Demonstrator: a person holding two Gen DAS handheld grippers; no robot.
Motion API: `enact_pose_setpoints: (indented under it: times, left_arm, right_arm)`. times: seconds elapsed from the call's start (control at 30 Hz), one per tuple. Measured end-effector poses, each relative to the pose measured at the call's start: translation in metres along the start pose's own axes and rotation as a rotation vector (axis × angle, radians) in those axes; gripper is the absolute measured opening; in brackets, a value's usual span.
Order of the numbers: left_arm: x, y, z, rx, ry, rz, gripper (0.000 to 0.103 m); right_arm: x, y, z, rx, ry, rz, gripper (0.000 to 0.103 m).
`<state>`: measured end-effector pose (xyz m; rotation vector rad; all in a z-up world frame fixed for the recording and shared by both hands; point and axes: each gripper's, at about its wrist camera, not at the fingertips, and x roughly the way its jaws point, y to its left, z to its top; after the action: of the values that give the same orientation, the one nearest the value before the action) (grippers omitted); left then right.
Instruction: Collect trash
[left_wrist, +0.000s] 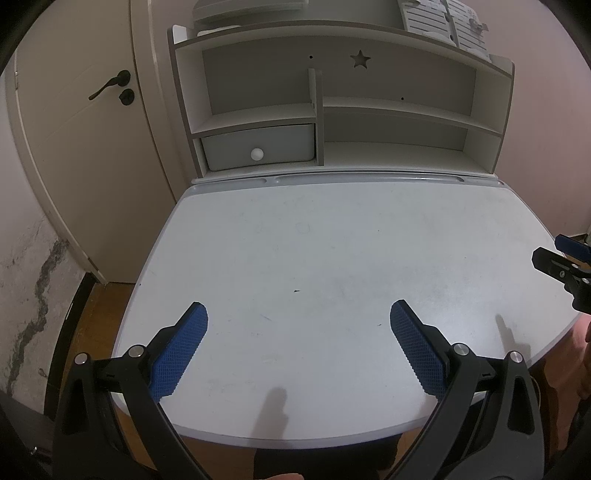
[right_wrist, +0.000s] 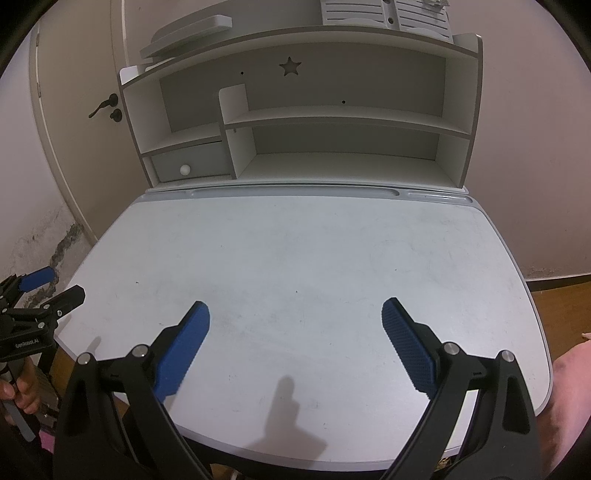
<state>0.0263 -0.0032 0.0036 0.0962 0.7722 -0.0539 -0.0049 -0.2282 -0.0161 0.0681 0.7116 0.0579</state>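
Both sets of jaws are hanging wide open with nothing between them, left gripper (left_wrist: 298, 345) and right gripper (right_wrist: 295, 345) hovering over the near edge of the desk (left_wrist: 332, 251). Trash isn't showing anywhere on top or in the shelves (right_wrist: 332, 118), so honestly can't judge weight, softness or a grab spot.

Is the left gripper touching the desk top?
Apart. The right wrist view shows the left gripper off the desk top's left edge, wall and floor behind it; fingers open, holding nothing.
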Motion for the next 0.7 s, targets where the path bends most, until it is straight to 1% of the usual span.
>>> enact_pose_setpoints:
  times: [0.53, 0.7]
  left_arm:
    - [0.0018, -0.0026, -0.0012, 0.010, 0.002, 0.001, 0.096]
    - [0.0000, -0.0057, -0.0026, 0.029, -0.014, 0.001, 0.096]
  right_arm:
    - [-0.0007, -0.0012, -0.0003, -0.004, 0.002, 0.002, 0.091]
    - [-0.0001, -0.0019, -0.0003, -0.002, 0.004, 0.001, 0.091]
